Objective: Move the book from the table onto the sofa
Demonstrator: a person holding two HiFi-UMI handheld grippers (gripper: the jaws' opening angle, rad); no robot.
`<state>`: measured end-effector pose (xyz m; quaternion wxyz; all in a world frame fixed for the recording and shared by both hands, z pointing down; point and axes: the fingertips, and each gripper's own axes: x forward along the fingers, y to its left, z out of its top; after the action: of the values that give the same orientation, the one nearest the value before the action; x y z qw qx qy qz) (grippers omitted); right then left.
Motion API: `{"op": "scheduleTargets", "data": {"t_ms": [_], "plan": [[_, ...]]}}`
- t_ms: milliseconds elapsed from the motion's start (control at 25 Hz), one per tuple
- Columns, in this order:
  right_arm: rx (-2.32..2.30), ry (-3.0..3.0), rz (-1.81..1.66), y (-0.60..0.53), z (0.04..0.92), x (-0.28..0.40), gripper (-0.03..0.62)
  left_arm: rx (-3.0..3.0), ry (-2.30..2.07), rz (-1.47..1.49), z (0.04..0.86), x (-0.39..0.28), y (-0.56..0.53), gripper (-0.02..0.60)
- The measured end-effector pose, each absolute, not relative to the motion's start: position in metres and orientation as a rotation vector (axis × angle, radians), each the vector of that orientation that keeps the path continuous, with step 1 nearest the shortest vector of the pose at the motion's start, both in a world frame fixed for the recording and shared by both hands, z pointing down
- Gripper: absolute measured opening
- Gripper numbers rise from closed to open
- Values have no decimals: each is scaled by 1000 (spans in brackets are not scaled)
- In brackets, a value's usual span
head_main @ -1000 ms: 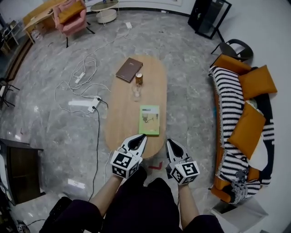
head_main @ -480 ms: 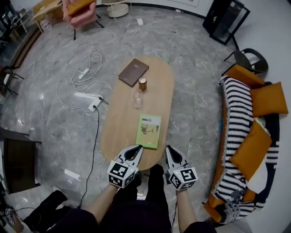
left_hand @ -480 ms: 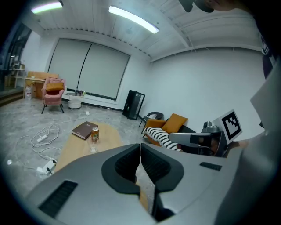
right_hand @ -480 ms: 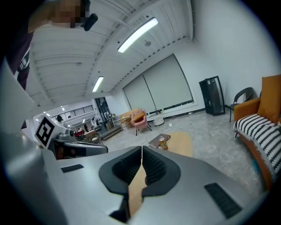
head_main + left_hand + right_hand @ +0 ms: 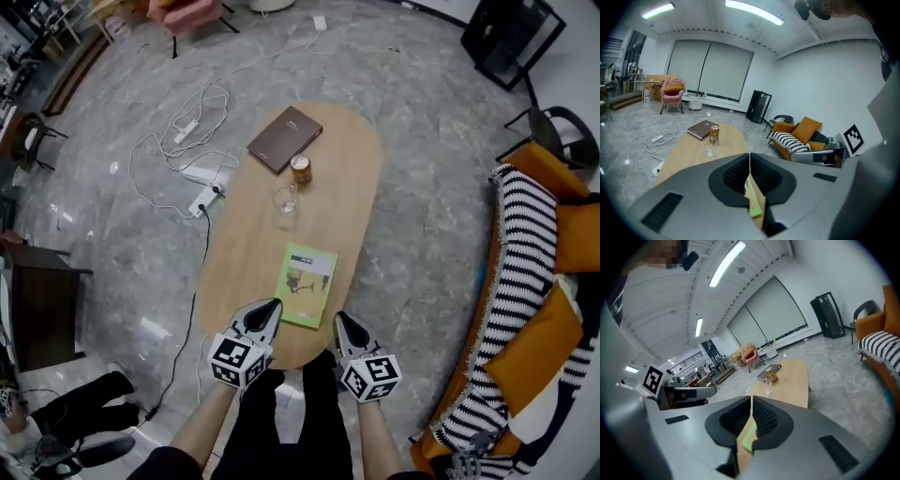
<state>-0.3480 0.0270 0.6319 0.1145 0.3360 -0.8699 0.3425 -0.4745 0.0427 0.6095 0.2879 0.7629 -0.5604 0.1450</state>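
Observation:
A green book lies flat near the near end of the oval wooden table. A brown book lies at the far end. My left gripper hovers at the green book's near left corner, shut with nothing in it. My right gripper is just off its near right corner, also shut and empty. In the left gripper view the shut left gripper points along the table, with the green book showing below. The right gripper view shows the right gripper shut above the green book.
A can and a glass stand mid-table between the books. The sofa with a striped blanket and orange cushions runs along the right. Cables and a power strip lie on the floor to the left.
Both grippers have come down toward the table's near end, close to the green book. The head view has moved forward over the table. Jaws stay shut.

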Motion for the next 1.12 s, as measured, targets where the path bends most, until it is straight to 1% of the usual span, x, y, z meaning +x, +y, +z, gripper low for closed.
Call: {"op": "scheduleTargets", "data": {"t_ms": [200, 440, 640, 800, 960, 1120], "plan": [[900, -2489, 1108, 16, 699, -354, 26, 1983, -1509, 427, 667, -480, 21, 17], [903, -2393, 1209, -4, 776, -358, 28, 1933, -1429, 451, 747, -490, 11, 17], [893, -2344, 1264, -6, 815, -360, 31, 1907, -1367, 473, 793, -497, 14, 21], [896, -2321, 1282, -4, 827, -364, 46, 1884, -1330, 486, 811, -504, 20, 62], [889, -2285, 1321, -1, 843, -370, 89, 1845, -1271, 500, 835, -506, 27, 128], [882, -2245, 1343, -2, 863, -378, 109, 1816, -1228, 497, 857, -512, 24, 150]]}}
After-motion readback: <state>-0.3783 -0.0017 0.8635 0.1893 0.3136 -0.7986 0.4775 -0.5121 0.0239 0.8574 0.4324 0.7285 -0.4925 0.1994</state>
